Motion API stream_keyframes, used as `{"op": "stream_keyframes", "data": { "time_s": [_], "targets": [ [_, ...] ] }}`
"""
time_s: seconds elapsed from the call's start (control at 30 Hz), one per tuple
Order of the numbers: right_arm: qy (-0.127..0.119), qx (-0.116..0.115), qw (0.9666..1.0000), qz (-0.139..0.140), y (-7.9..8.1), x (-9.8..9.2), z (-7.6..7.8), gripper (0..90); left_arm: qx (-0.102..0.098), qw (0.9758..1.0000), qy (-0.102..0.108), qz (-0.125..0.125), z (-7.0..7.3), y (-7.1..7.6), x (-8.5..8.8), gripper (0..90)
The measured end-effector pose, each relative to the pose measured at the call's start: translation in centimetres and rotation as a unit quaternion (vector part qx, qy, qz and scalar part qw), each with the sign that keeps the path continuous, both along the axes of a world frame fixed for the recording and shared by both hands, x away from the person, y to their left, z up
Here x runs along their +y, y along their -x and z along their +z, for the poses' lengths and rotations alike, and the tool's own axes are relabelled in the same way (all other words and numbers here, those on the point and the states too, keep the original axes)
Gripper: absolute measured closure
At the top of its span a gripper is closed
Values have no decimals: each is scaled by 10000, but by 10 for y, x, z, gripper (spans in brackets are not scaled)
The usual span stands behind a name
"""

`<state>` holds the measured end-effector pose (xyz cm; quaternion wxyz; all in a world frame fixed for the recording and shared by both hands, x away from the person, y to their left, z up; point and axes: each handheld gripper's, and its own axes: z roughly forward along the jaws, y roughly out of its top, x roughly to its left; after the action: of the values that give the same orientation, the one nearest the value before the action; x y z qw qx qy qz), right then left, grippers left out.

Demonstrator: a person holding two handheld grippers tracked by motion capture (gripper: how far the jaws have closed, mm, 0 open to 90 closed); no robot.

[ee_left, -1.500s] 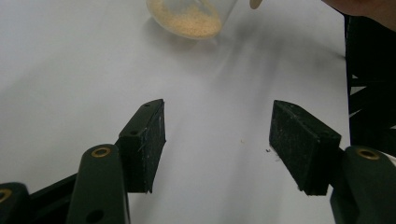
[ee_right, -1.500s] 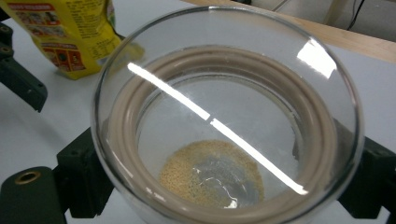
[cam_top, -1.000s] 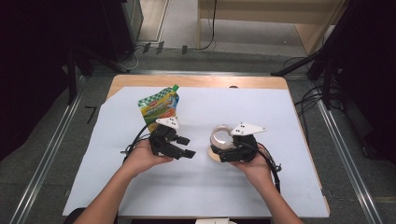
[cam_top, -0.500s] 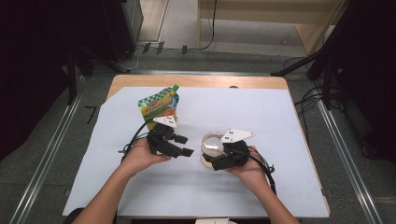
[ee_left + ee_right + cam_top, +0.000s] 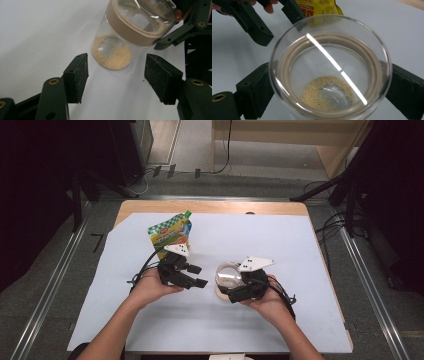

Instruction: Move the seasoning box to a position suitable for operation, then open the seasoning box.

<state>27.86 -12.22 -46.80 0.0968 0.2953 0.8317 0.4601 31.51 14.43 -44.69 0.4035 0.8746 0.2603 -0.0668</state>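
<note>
Right gripper (image 5: 235, 292) clenched on glass jar (image 5: 229, 276), pads against its sides. Jar tilted, long axis leaning toward left gripper (image 5: 198, 276), lidded mouth up; yellow grains (image 5: 112, 53) pooled at bottom. Jar on counter (image 5: 300, 250) centre, near side. Left gripper released, jaws apart, empty, facing jar. Since earlier frame: jar and right gripper shifted left, nearer. Pouch (image 5: 171, 235) far left.

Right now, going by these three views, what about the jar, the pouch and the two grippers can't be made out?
- Jar, high view: its base is hidden by the right gripper.
- Jar lid, left gripper view: cut off by the top edge.
- Pouch, right gripper view: cropped by the top edge and blurred behind the glass; its print is unreadable.
- Pouch, high view: label too small to read.
- Left gripper, high view: its jaw pads are too small to judge.
</note>
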Motion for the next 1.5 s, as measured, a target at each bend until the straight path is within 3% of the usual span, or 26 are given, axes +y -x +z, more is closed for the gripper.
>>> {"op": "stream_keyframes", "data": {
  "time_s": [0.17, 0.47, 0.53, 0.57, 0.6, 0.67, 0.7, 0.73, 0.8, 0.83, 0.87, 1.03, 1.2, 1.5],
  "targets": [
    [42, 107, 9999, -31, 4, -8, 8, 64, -66, 9999, -28, -73, 3, 2, -2, 365],
    [-158, 173, 9994, -244, 24, -42, 22, 97, -111, 9998, -35, -174, 7, -1, -6, 359],
    [-225, 184, 9990, -326, 33, -55, 23, 214, -127, 9997, -33, -190, 9, -2, -8, 359],
    [-225, 184, 9990, -326, 33, -55, 23, 214, -127, 9997, -33, -190, 9, -2, -8, 359],
    [-274, 135, 9991, -281, 39, -64, 23, 344, -143, 9997, -10, -217, 11, -2, -9, 359],
    [-265, 131, 9991, -313, 44, -71, 22, 435, -171, 9996, -28, -235, 12, -2, -10, 358],
    [-265, 131, 9991, -313, 44, -71, 22, 435, -171, 9996, -28, -235, 12, -2, -10, 358],
    [-188, 121, 9992, -333, 48, -77, 19, 541, -174, 9996, -22, -234, 13, -3, -11, 357],
    [-76, 110, 9994, -308, 51, -78, 16, 640, -180, 9995, -19, -253, 13, -3, -12, 357],
    [-76, 110, 9994, -308, 51, -78, 16, 640, -184, 9995, -34, -255, 13, -3, -12, 357],
    [-34, 52, 9996, -272, 55, -78, 14, 740, -194, 9994, -43, -266, 14, -3, -13, 356],
    [-208, 294, 9993, -138, 55, -73, 7, 894, -208, 9993, -39, -302, 13, -4, -15, 349],
    [-66, 369, 9992, 123, 58, -62, 2, 900, -277, 9991, -21, -312, 14, -3, -16, 339],
    [22, 501, 9985, 216, 53, -46, -10, 900, -356, 9986, 36, -380, 16, -3, -19, 315]
  ]
}}
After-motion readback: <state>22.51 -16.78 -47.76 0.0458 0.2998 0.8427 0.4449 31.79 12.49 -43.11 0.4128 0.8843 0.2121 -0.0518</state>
